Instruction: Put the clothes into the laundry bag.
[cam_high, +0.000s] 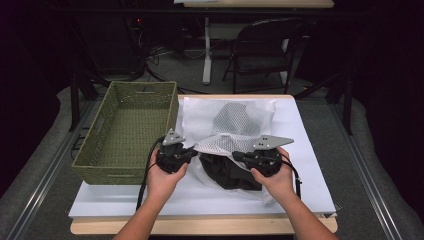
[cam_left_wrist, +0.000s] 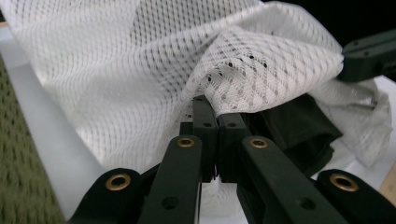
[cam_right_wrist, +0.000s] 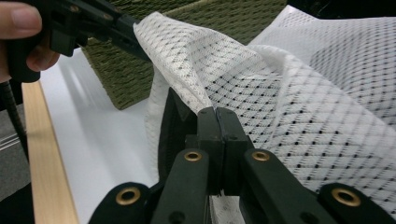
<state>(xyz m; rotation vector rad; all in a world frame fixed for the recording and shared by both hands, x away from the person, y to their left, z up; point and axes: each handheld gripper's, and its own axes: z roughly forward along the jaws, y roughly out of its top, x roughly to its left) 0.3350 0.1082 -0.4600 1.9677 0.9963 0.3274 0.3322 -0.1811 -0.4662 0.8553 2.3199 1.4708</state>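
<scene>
at the centre of the table (cam_high: 310, 195), on the white sheet, sits the white mesh laundry bag (cam_high: 235, 125), and both tools are on its mouth right now. left gripper (cam_high: 192, 151) has its jaws pressed together on the near-left lip of the mesh; its own view shows the netting (cam_left_wrist: 261, 70) bunched and lifted straight out of the pinch. right gripper (cam_high: 237, 156) is clamped the same way on the lip toward three o'clock, and its own view has the fabric (cam_right_wrist: 261, 93) rising off the closed jaw tips, with the other tool biting the same edge up at ten o'clock (cam_right_wrist: 126, 32). between the two grips the mouth gapes, and a black garment (cam_high: 227, 172) sits in the opening, part of it spilling toward six o'clock. i can't tell how much of it is inside.

the woven green basket (cam_high: 127, 127) waits at nine o'clock of the bag, just beside it, with nothing visible inside.

my read: this is the opening step, lip lifted and spread so the dark clothing can be dealt with. next move looks like a matter of keeping one pinch firm as an anchor while the other lets go and goes for the garment. mesh is slippery and slack, so a loose grip could let the mouth collapse over the cloth.
</scene>
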